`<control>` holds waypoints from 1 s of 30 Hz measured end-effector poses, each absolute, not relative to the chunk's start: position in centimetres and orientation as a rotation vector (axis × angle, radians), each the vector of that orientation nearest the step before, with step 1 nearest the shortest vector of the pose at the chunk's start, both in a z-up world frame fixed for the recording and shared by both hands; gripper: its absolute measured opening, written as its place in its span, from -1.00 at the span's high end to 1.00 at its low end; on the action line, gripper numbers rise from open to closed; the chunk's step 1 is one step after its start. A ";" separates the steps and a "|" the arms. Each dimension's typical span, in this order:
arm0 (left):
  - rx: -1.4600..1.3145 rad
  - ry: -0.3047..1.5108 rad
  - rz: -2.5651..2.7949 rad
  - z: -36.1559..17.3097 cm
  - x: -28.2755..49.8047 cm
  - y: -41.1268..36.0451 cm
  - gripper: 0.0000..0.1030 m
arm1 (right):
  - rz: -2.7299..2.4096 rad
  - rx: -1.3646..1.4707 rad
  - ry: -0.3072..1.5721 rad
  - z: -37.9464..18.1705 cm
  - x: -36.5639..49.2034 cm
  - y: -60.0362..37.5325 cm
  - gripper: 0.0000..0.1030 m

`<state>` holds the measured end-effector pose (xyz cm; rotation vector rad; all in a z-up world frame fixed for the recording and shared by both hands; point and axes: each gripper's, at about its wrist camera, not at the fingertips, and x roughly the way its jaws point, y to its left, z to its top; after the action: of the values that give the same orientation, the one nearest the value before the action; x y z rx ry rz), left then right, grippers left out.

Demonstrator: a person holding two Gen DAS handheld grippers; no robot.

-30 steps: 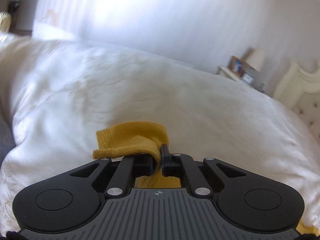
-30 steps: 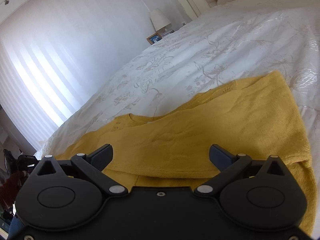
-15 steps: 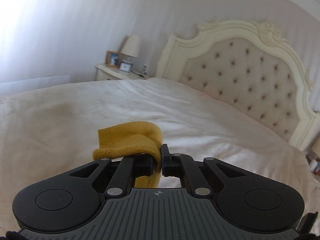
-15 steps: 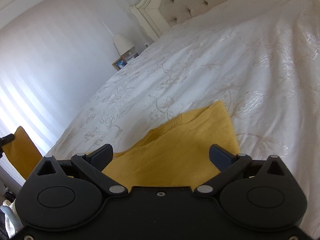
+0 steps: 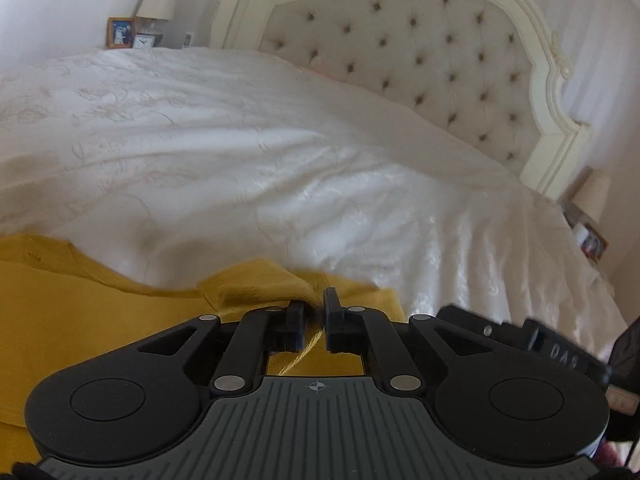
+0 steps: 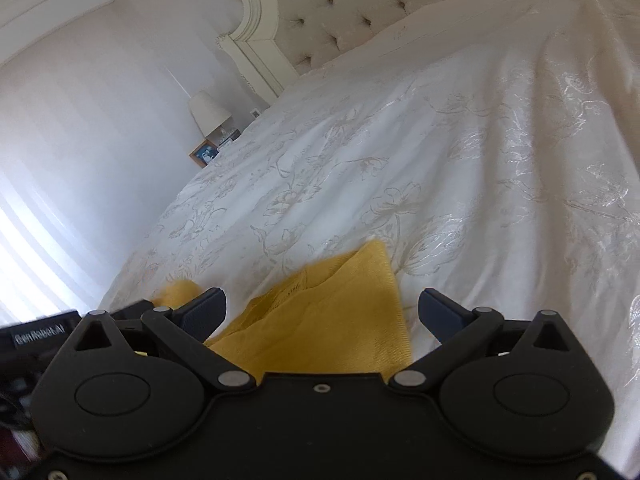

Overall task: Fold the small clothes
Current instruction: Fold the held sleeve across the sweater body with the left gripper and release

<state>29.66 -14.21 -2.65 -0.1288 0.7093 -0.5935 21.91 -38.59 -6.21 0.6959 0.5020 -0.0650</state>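
A yellow knit garment (image 5: 80,312) lies on the white bedspread (image 5: 280,160). My left gripper (image 5: 314,306) is shut on a bunched yellow edge of it (image 5: 260,284), low over the rest of the cloth. In the right wrist view the garment (image 6: 328,328) lies folded under and between the jaws, its corner pointing toward the headboard. My right gripper (image 6: 322,312) is open wide and holds nothing. The left gripper's body shows at that view's left edge (image 6: 40,334); the right gripper's body shows in the left wrist view (image 5: 520,340).
A tufted cream headboard (image 5: 400,60) stands at the far end of the bed. A nightstand with a lamp (image 5: 156,0) and a framed photo (image 5: 120,32) is at the far left. A second lamp (image 5: 592,196) stands at the right side.
My left gripper has swung right and come down with the held edge onto the rest of the garment, beside the right gripper. The right gripper has stayed open over the cloth.
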 end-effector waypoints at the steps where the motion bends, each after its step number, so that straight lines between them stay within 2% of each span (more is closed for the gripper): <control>1: -0.110 0.730 -0.604 -3.2 29.6 -14.4 0.36 | -0.073 0.705 0.503 -6.3 21.9 -38.8 -0.99; 2: -0.096 0.750 -0.615 -3.8 29.5 -14.8 0.15 | -0.080 0.711 0.505 -6.4 21.9 -39.0 -0.99; 3: -0.090 0.762 -0.633 -4.2 29.3 -15.0 -0.16 | -0.087 0.714 0.506 -6.4 21.9 -39.1 -0.99; 4: -0.083 0.775 -0.653 -4.7 29.1 -15.2 -0.34 | -0.095 0.715 0.507 -6.5 21.9 -39.2 -0.99; 12: 0.001 0.873 -0.815 -6.8 27.5 -17.7 -0.84 | -0.138 0.720 0.486 -6.4 21.2 -40.5 -0.99; 20: 0.154 0.817 -0.967 -5.6 24.3 -19.1 -0.87 | -0.198 0.734 0.456 -6.0 20.2 -42.4 -0.99; 30: -0.004 0.729 -0.614 -2.0 24.7 -7.8 -0.87 | -0.063 0.582 0.512 -5.5 21.7 -38.8 -0.99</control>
<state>24.75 -7.83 -2.01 -0.0040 0.7286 -0.6142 21.72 -38.81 -5.51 0.5822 0.5116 -0.0627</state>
